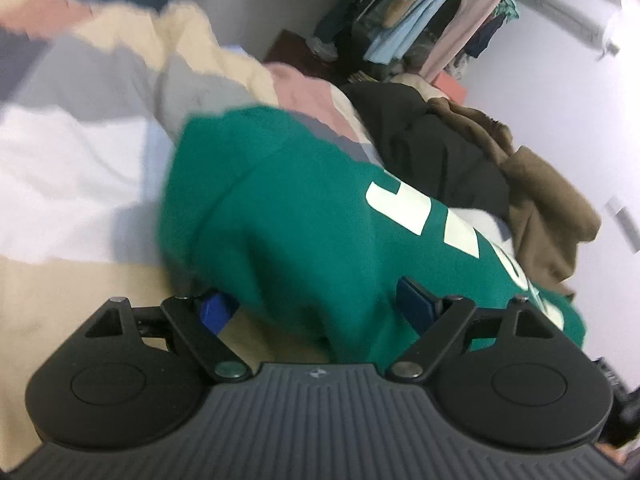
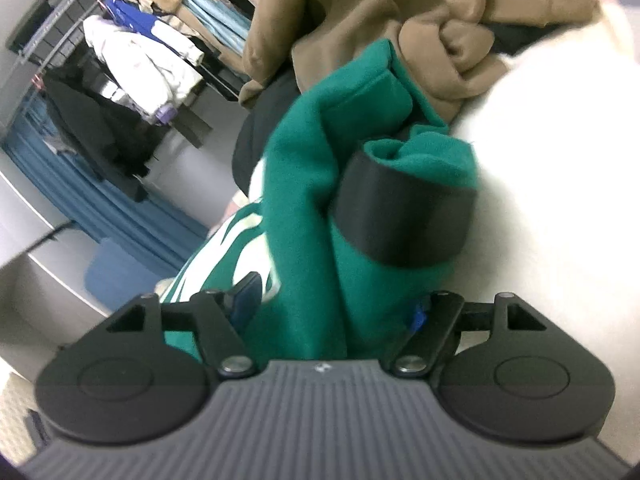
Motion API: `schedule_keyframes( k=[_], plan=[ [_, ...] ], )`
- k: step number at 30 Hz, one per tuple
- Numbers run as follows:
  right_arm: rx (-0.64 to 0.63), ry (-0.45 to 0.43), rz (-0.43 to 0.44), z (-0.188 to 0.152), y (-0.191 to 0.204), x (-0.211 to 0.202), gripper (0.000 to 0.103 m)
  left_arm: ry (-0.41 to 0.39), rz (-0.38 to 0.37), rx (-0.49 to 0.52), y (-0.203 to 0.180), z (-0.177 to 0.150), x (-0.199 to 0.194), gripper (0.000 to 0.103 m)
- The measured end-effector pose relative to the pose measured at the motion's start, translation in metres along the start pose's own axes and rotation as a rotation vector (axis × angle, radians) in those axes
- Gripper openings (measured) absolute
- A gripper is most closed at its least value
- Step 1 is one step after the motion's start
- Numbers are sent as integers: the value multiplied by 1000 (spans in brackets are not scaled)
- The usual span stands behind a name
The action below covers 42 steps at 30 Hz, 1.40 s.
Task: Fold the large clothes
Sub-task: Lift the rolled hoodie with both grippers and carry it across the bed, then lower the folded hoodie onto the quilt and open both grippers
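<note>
My left hand-held gripper (image 1: 320, 304) and right hand-held gripper (image 2: 332, 300) both gape around the green sweatshirt (image 1: 280, 208), which runs up-frame from each.

A colour-blocked bedspread (image 1: 80, 152) carries green sweatshirt (image 1: 288, 216), black (image 1: 432, 148) and brown garments (image 1: 548, 200)

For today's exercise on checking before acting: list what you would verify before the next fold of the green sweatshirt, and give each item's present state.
1. Left gripper open: ok, its pads stand wide apart.
2. Right gripper open: ok.
3. Green sweatshirt between both grippers: ok.
4. Sweatshirt lying flat: not ok, bunched, black cuff rolled on top.
5. Brown garment clear of the sweatshirt: not ok, it touches it.
6. Sweatshirt's full outline visible: cannot tell.
</note>
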State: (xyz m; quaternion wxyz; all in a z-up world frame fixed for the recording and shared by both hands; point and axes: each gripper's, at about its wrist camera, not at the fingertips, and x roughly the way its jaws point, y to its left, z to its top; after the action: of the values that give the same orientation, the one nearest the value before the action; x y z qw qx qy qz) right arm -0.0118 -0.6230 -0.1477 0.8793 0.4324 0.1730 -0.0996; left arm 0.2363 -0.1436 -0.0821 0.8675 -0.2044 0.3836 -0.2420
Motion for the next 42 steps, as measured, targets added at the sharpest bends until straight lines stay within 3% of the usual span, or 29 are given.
schedule_keyframes(
  k=[5, 10, 17, 23, 33, 42],
  plan=[
    [-134, -37, -51, 0, 28, -46, 74, -101, 101, 124, -26, 7, -58, 88],
    [-281, -131, 7, 9, 77, -96, 74, -172, 146, 239, -61, 19, -119, 87],
    [-398, -135, 146, 15, 153, -140, 74, -215, 130, 358, -112, 11, -201, 88],
    [-515, -111, 177, -8, 195, -168, 74, -235, 121, 420, -130, -11, -252, 88],
    [-644, -122, 176, -53, 216, -206, 74, -304, 126, 437, -139, -57, -310, 88],
    [-682, -96, 131, -82, 213, -215, 73, -303, 128, 441, -136, -88, -327, 88]
  ],
)
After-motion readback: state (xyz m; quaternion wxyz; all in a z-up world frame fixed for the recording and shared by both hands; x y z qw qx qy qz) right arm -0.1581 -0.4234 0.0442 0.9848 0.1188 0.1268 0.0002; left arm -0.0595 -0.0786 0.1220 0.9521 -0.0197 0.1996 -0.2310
